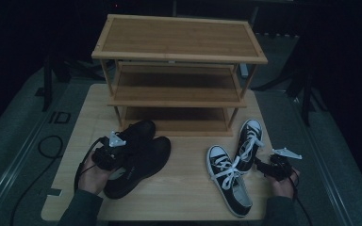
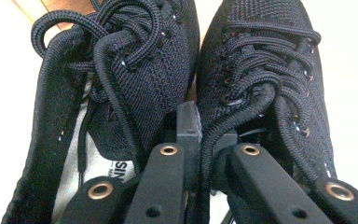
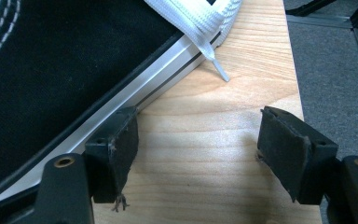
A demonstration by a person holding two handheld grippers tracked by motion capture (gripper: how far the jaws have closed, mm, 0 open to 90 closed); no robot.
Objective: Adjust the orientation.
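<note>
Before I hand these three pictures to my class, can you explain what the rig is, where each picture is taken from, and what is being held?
No robot here: a person holds a two-jawed claw in each hand. The high view looks down on a wooden table with a three-tier wooden shoe rack. The other two pictures come from cameras riding on the claws. The left claw is shut, pinching the inner edges of a pair of black lace-up shoes together. The right claw is open, holding nothing, with one jaw beside the white sole edge of a black sneaker with white laces. Its mate lies alongside.
</note>
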